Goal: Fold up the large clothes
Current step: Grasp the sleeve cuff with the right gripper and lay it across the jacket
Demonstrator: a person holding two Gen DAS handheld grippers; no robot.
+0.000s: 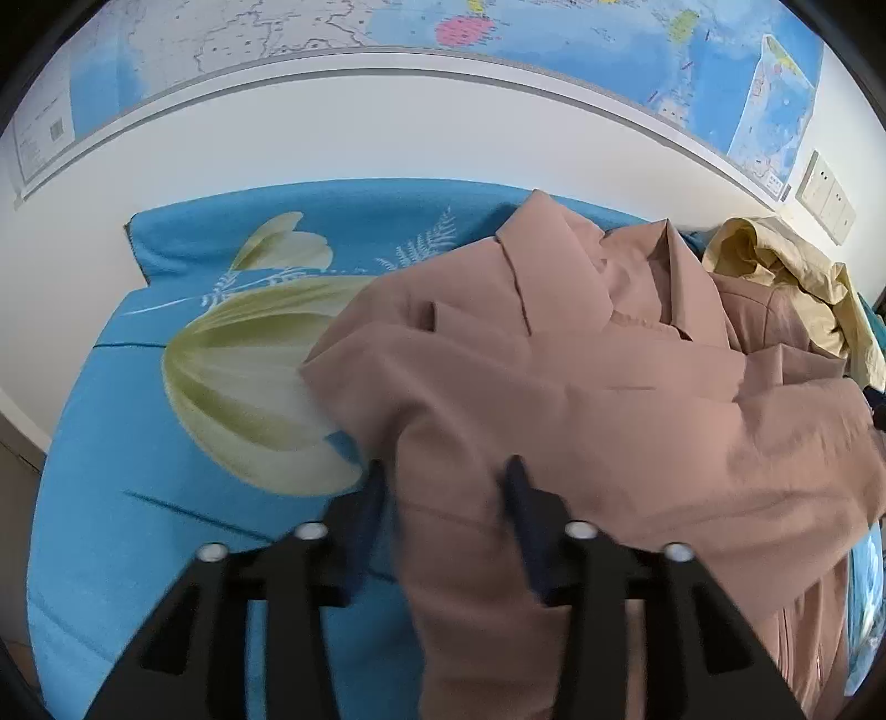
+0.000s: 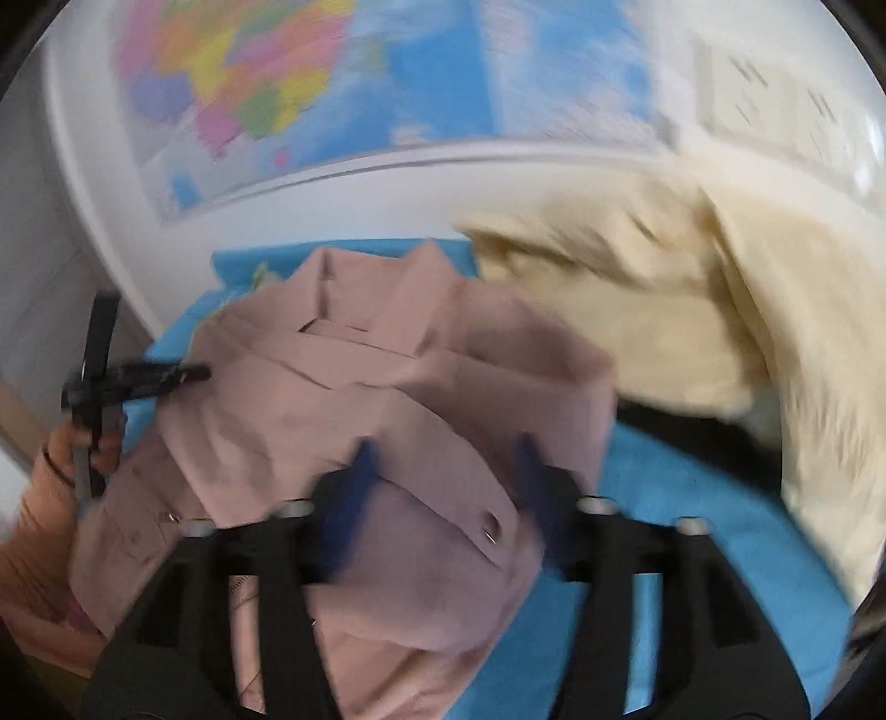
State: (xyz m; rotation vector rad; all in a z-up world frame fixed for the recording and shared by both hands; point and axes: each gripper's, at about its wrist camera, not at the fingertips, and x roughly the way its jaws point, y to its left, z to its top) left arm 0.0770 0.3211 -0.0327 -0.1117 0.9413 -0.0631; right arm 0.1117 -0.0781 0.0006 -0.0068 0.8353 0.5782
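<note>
Pink coat [image 1: 554, 387] spread on blue bedsheet [image 1: 138, 526], left gripper [image 1: 446, 487] and right gripper [image 2: 443, 471] both held apart over the coat, cream garment [image 2: 664, 310] heaped beside the coat.

A blue flower-print bed [image 1: 138, 526] carries a crumpled pink coat [image 1: 554, 360] and a cream garment [image 1: 786, 266].

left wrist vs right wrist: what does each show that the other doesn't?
Left wrist only: the big leaf print on the blue sheet, and the left gripper open astride a pink fold.

Right wrist only: the person's hand, and the right gripper, open.

Both: the pink coat, cream garment, wall map.
</note>
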